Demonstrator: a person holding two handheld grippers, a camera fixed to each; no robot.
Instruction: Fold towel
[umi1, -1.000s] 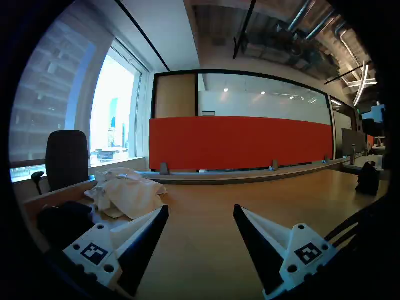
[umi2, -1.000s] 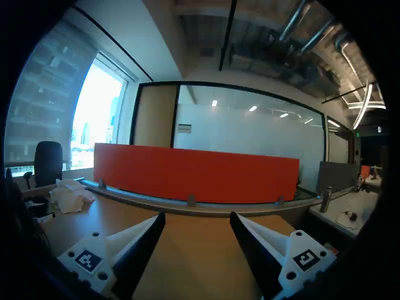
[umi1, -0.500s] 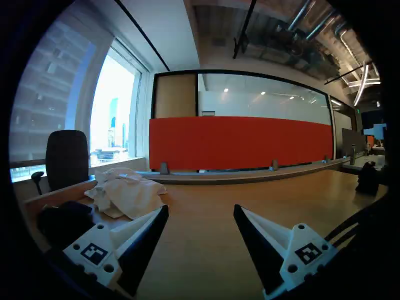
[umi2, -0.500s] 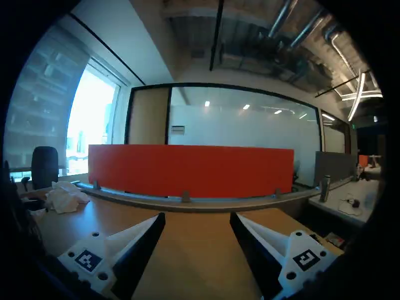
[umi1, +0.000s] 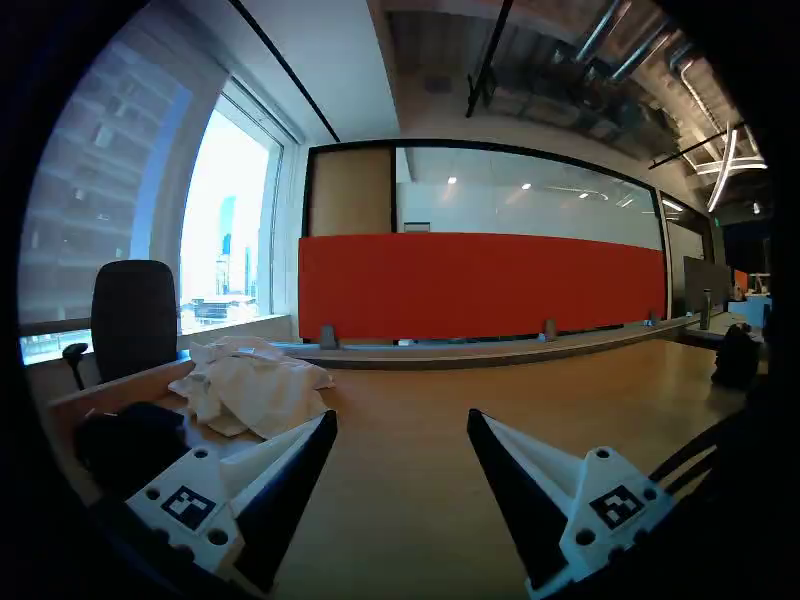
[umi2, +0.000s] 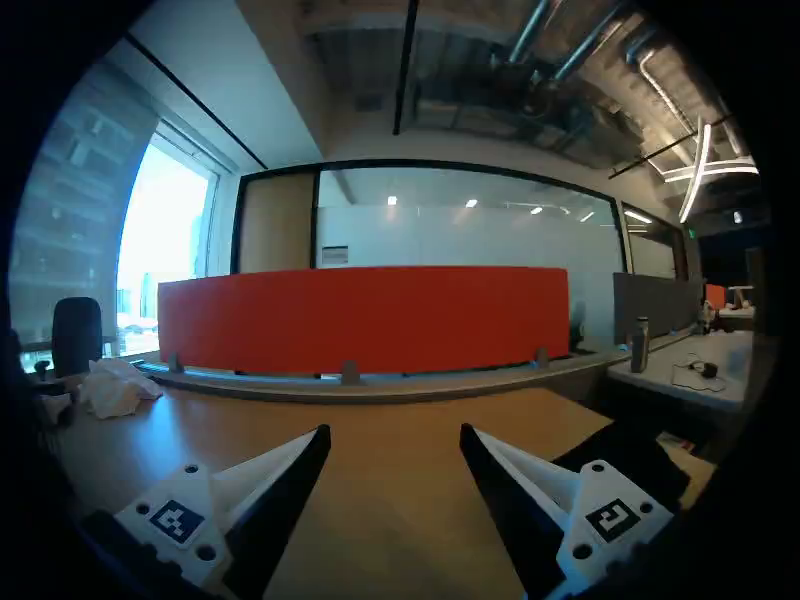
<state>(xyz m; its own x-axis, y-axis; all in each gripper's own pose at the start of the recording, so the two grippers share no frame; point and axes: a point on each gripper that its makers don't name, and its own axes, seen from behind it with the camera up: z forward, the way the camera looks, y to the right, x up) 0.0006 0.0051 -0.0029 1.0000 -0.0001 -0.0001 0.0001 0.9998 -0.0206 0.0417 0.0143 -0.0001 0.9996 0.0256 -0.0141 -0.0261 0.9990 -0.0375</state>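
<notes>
The left gripper (umi1: 400, 415) is held low and level over the desk (umi1: 420, 500), pointing at the desk's far edge. The right gripper (umi2: 394, 428) sits in the same low, level pose over the same wood.

The desk is pale wood. A dark bundle (umi1: 125, 445) lies at its left edge, and just beyond that the crumpled cream towel (umi1: 255, 385) is heaped near the far left corner; in the right gripper view the towel (umi2: 112, 388) is small and well apart. An orange divider (umi1: 480, 285) runs along the far edge, with a black chair (umi1: 133, 315), a bright window (umi1: 225, 250) and a glass wall (umi1: 520, 205) behind.

Both claws are spread wide, holding and touching nothing.
</notes>
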